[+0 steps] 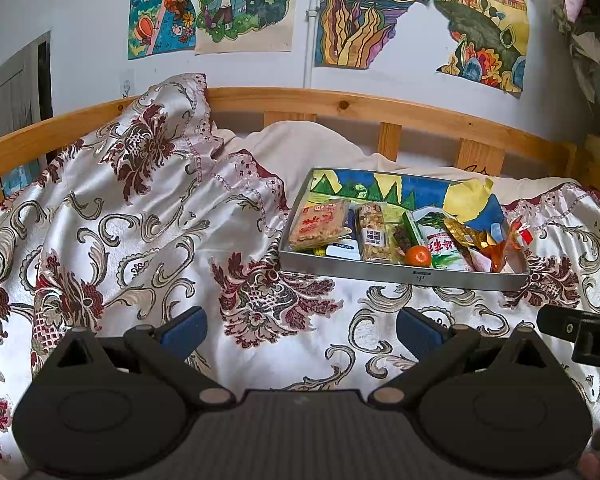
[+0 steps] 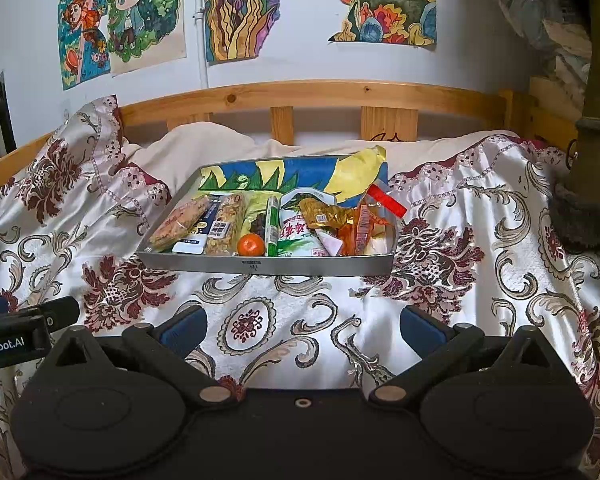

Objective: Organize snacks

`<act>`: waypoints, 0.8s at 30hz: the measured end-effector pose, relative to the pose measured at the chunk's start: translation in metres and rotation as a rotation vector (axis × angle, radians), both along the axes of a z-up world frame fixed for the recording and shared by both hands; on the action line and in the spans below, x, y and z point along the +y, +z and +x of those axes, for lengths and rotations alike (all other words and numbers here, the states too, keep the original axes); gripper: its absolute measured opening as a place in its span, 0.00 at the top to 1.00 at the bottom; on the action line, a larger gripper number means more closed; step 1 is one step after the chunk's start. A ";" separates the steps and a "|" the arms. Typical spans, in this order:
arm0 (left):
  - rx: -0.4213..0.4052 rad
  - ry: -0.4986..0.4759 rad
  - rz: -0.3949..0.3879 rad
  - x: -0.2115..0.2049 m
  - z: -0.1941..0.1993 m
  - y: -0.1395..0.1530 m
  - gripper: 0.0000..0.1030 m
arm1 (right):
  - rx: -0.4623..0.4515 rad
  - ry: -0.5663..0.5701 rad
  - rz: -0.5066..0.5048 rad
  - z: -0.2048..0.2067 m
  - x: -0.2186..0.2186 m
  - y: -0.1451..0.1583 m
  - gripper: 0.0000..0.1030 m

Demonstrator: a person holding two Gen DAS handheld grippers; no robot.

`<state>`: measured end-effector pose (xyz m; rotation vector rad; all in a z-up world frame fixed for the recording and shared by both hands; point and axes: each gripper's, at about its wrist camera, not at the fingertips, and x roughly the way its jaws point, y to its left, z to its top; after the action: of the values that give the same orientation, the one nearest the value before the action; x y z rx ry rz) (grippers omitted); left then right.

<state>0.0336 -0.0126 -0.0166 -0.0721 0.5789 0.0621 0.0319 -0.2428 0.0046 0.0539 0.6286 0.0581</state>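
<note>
A grey metal tray (image 1: 404, 274) (image 2: 268, 266) lined with a painted sheet rests on the patterned bedspread. It holds several snacks side by side: a pink-labelled cracker pack (image 1: 318, 226) (image 2: 180, 222), a nut bar (image 1: 374, 236) (image 2: 226, 222), a small orange (image 1: 418, 257) (image 2: 251, 245), a white-green pouch (image 1: 444, 246) (image 2: 298, 232) and gold and orange wrappers (image 1: 486, 246) (image 2: 352, 226). My left gripper (image 1: 300, 334) hangs open over the bedspread, short of the tray's front left corner, with nothing between its fingers. My right gripper (image 2: 302, 330) is open too, in front of the tray.
A wooden bed rail (image 1: 340, 106) (image 2: 320, 94) runs behind the tray, with drawings on the wall above. Bunched bedding (image 1: 152, 140) rises at the left. Hanging clothes (image 2: 580, 120) crowd the right edge. The other gripper shows at the side of each view (image 1: 584, 330) (image 2: 24, 332).
</note>
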 end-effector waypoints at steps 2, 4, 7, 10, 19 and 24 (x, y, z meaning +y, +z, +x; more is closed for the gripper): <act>0.000 0.000 0.000 0.000 0.000 0.000 0.01 | 0.005 0.003 -0.001 0.001 0.000 -0.001 0.01; 0.000 0.000 0.000 0.000 0.000 0.000 0.01 | 0.006 0.005 -0.004 0.000 0.001 -0.002 0.01; 0.001 0.001 0.000 0.000 0.000 0.000 0.00 | 0.007 0.004 -0.004 0.000 0.001 -0.002 0.01; 0.000 0.000 0.000 0.000 0.000 0.000 0.01 | 0.007 0.001 -0.003 0.001 0.001 -0.002 0.01; 0.001 0.001 0.000 0.000 0.000 0.000 0.00 | 0.007 0.002 -0.003 0.001 0.001 -0.002 0.01; 0.002 0.000 0.001 -0.001 0.000 0.000 0.00 | 0.007 0.002 -0.004 0.001 0.001 -0.002 0.01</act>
<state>0.0335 -0.0132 -0.0166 -0.0714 0.5807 0.0625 0.0324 -0.2423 0.0024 0.0502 0.6358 0.0584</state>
